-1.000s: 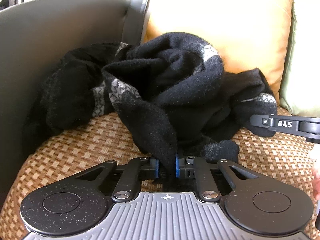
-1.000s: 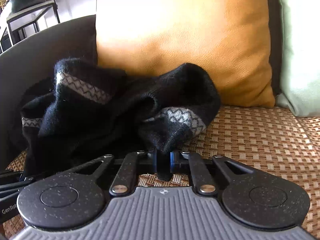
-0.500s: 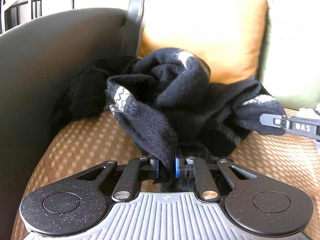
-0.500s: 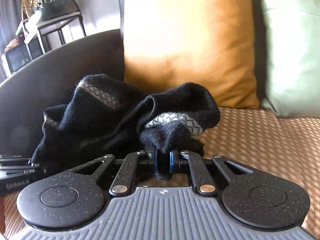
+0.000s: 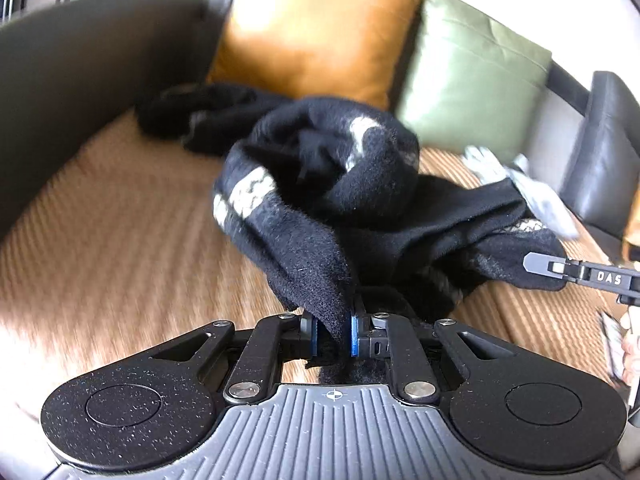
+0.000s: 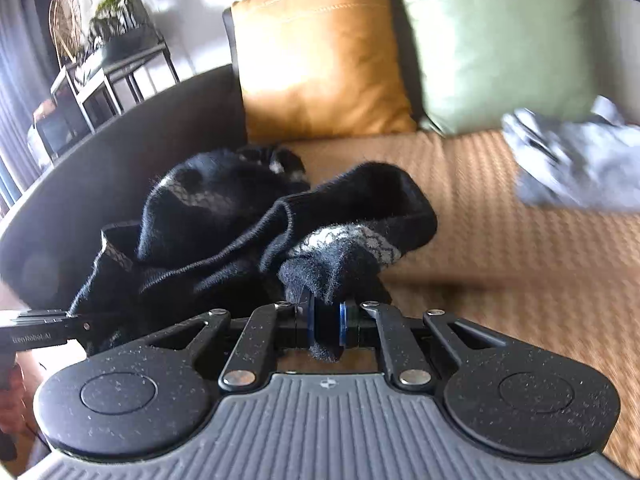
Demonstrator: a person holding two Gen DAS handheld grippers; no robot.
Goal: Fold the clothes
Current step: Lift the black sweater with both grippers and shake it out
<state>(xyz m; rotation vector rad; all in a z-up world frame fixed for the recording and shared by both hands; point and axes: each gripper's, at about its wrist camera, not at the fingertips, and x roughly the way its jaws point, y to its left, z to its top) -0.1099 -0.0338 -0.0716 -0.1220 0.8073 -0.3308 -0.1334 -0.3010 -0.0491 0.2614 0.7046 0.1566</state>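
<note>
Currently we are watching a black sweater point(image 5: 360, 200) with grey-white patterned bands lying bunched on the woven tan seat point(image 5: 120, 240) of a sofa, near its dark curved armrest point(image 5: 80, 80). Our left gripper point(image 5: 332, 338) is clamping a fold of the sweater's edge between its blue pads; the cloth is filling the gap and hanging past it, hiding the pad faces. Our right gripper point(image 6: 326, 322) is likewise pinching a patterned cuff or hem; we are not making out which part of the garment it is. From the left wrist view, the right gripper is showing only as a dark tip at the frame's right edge, cut off. From the right wrist view, the left gripper is poking in at lower left, mostly out of frame.

Behind the sweater an orange cushion point(image 6: 320, 52) and a green cushion point(image 6: 492, 40) are leaning against the backrest. A grey garment point(image 6: 576, 164) is lying further along the seat, blurred and partly cut off. Both views are smearing toward the edges, so the sweater's overall layout is staying unclear to us.
</note>
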